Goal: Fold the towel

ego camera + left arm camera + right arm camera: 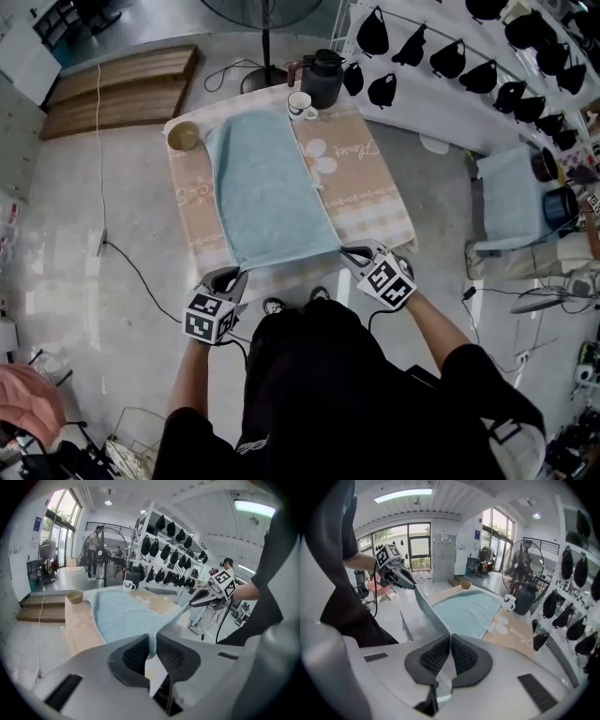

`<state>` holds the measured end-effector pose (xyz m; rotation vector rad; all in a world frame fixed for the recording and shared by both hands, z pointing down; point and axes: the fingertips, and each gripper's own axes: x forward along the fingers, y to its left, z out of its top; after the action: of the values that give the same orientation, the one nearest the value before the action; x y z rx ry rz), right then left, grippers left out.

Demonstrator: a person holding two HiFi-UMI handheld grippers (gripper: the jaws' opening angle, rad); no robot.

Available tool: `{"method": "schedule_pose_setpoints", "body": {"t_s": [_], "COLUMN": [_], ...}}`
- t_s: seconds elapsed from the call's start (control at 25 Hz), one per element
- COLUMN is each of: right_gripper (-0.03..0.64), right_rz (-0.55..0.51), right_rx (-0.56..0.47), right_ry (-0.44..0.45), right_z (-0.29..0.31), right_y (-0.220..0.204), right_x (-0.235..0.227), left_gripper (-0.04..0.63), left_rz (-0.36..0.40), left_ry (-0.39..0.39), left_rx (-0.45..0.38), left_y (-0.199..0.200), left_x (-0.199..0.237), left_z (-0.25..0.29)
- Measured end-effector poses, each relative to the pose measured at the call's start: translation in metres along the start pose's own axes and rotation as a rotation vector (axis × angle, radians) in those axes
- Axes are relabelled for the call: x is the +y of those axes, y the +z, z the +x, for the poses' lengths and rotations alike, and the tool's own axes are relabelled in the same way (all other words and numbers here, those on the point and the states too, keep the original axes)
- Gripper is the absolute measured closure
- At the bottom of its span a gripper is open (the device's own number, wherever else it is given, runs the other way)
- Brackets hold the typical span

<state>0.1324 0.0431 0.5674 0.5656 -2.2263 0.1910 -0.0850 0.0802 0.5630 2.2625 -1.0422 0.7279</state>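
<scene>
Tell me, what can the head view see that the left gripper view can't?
Only the head view: the marker cube on the left gripper and the person's shoes. Only the left gripper view: the inside of that gripper, clamped on the towel corner, and people standing far back. Both: the towel, table, cup, bowl and right gripper.

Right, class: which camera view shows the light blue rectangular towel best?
The head view: the whole light blue rectangular towel lies spread on the table, near corners held by the left gripper and right gripper. Each gripper view shows only its pinched corner and a foreshortened stretch of cloth.
</scene>
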Motion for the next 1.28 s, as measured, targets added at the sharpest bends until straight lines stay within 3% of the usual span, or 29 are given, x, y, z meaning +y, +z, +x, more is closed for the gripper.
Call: {"method": "schedule_pose_setpoints", "body": {"t_s": [0.28,0.52,0.6,1.0,1.28], "right_gripper": [0.603,0.603,0.603,0.603,0.603], "right_rz": [-0.029,-0.060,-0.100,-0.047,-0.040], "right_rx": [-0.084,-0.149,-0.159,-0.160,-0.155], "right_ry": [-0.153,-0.225,-0.236,-0.227,-0.230], "right_z": [0.008,0.026,0.034,0.100,0.148], "right_y": [0.074,0.133,0.153,0.198,0.222], "right_x": [-0.063,-0.124,-0.145,-0.242,-0.297], "left_gripper": [0.541,0.540,0.540,0.540,0.539], "left_rz": [0.031,0.055,0.057,0.003,0.016], "left_ry": [0.071,0.171,0.201,0.282,0.341], "left_rx": [-0.138,-0.229,-0.238,-0.244,-0.227], "left_y": [0.075,0.138,0.155,0.218,0.252], "left_x": [0.055,0.112,0.132,0.221,0.280], "left_z": [-0.003,0.009,0.017,0.068,0.103]}}
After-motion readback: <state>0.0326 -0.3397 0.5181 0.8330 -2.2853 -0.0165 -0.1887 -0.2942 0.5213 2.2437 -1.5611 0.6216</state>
